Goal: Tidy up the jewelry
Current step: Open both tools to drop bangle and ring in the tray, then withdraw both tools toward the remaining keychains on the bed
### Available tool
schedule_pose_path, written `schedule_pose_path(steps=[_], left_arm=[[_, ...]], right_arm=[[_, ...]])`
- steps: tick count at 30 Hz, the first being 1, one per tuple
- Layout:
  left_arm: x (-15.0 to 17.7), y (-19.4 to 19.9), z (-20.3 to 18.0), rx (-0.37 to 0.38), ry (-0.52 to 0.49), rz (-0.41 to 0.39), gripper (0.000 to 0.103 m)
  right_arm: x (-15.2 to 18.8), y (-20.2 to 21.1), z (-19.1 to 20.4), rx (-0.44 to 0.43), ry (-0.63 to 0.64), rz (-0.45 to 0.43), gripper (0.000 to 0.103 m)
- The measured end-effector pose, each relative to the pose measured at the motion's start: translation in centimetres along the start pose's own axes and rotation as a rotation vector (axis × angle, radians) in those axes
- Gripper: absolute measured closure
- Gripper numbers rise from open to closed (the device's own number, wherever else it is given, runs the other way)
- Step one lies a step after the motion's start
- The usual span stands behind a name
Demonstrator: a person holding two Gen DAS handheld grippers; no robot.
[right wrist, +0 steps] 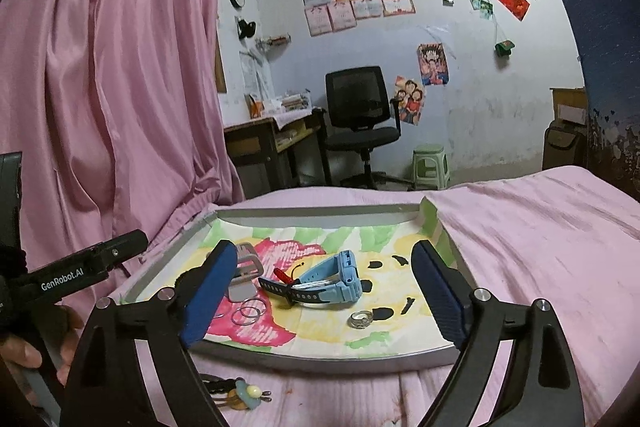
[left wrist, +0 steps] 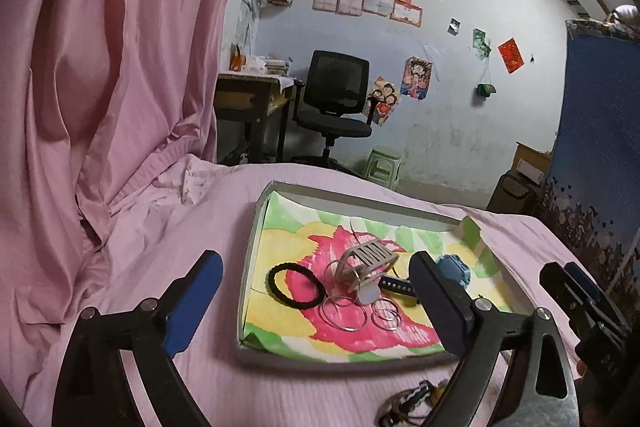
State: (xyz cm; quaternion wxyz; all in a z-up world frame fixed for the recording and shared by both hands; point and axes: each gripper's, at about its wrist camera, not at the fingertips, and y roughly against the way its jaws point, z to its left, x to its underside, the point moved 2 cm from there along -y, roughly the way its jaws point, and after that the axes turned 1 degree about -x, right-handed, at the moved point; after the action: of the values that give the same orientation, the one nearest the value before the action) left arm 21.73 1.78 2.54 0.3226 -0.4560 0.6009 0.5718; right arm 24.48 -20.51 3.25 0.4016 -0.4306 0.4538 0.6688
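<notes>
A shallow grey tray (left wrist: 360, 201) (right wrist: 320, 359) lined with a painted paper lies on the pink bed. In it lie a black hair tie (left wrist: 294, 285), a grey hair clip (left wrist: 370, 259) (right wrist: 248, 267), several thin silver rings (left wrist: 360, 311) (right wrist: 248, 311), a blue watch (right wrist: 336, 277) (left wrist: 454, 269) and a chunky silver ring (right wrist: 362, 319). My left gripper (left wrist: 316, 307) is open and empty above the tray's near left edge. My right gripper (right wrist: 324, 297) is open and empty above the tray's near edge. Braided cords and a small charm (right wrist: 248, 397) (left wrist: 412, 401) lie on the bed in front of the tray.
A pink curtain (left wrist: 100, 67) hangs at the left. Beyond the bed stand a desk (left wrist: 248, 95), a black office chair (left wrist: 336, 99) and a green stool (left wrist: 384, 165). A blue panel (left wrist: 600, 147) stands at the right.
</notes>
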Motion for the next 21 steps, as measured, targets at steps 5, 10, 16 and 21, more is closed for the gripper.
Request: schedule_pose_path(steps=[5,10,16,21], left_arm=[[0.6,2.0,-0.3,0.011,-0.034,-0.027,0.007],[1.3,3.7,-0.5,0.017,-0.06,-0.045,0.007],[2.2,5.3,-0.3,0.02,-0.071,-0.053,0.007],[2.9,6.1,-0.1,0.026,-0.072,-0.039,0.006]], right_arm=[[0.3,1.4,-0.1,-0.007,0.003,-0.015,0.017],[0.7,2.6,0.4,-0.014,0.022,-0.017,0.017],[1.0,4.2,0.6,-0.022,0.048,-0.021,0.017],[1.5,5.3,0.9,-0.039,0.074,-0.01,0.017]])
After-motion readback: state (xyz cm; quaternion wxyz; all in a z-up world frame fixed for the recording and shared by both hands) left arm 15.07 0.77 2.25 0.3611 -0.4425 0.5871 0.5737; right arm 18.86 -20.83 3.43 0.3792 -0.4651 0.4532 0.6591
